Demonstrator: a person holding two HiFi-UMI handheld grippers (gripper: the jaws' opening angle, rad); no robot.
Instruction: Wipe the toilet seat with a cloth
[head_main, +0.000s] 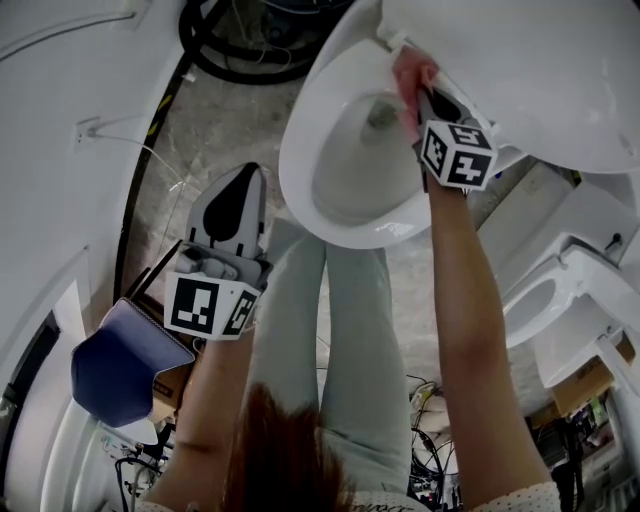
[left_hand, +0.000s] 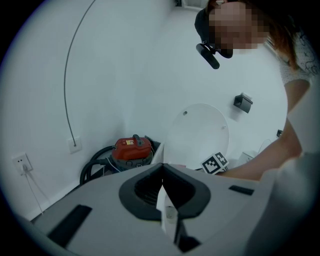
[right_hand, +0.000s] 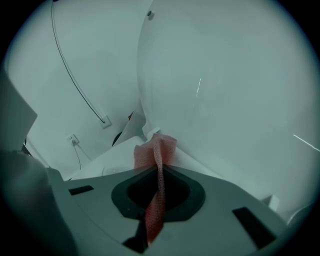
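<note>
While my right tongs were clamped flat on the pink cloth, their tips sat at the back of the toilet, in the narrow corner where the raised lid met the toilet rim. The lid stood close on one side and the open bowl fell away on the other. That left little room there except along the curve of the rim. I could not tell whether the seat was up with the lid.

My left tongs had their jaws together on nothing. They hung over the bare floor just beside the rim, apart from it, with free space all round.

The right gripper view showed what my head view did not. The cloth ran as a thin fold between the jaws of the right tongs, then bunched against the foot of the lid.

The left gripper view looked back across the left tongs to a red vacuum cleaner and a wall socket by the wall. Only my head view took in a second toilet on my right and a blue bin behind my left arm.
</note>
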